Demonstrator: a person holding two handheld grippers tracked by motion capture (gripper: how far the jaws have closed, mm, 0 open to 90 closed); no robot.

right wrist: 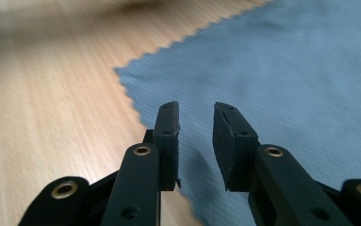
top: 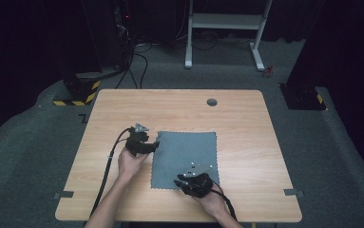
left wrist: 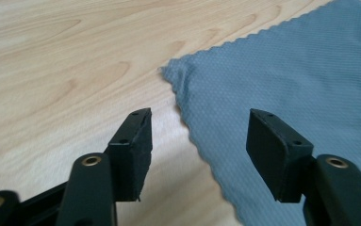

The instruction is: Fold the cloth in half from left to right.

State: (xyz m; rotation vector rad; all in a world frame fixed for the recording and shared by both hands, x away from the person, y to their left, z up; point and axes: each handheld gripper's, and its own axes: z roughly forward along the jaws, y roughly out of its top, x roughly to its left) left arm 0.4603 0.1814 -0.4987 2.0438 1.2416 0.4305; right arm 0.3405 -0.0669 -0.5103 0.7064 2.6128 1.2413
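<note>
Both forearms come in from the near edge, bare and angled inward, each hand wrapped round a black claw. The left claw sits farther out, its cable trailing back along the arm, the grey three-cornered plate on top; in the left gripper view its jaws stand wide apart with nothing pressed between the pads. The right claw is held nearer the person, low and tipped forward; its jaws stand with a narrow gap between them, clamped on nothing
</note>
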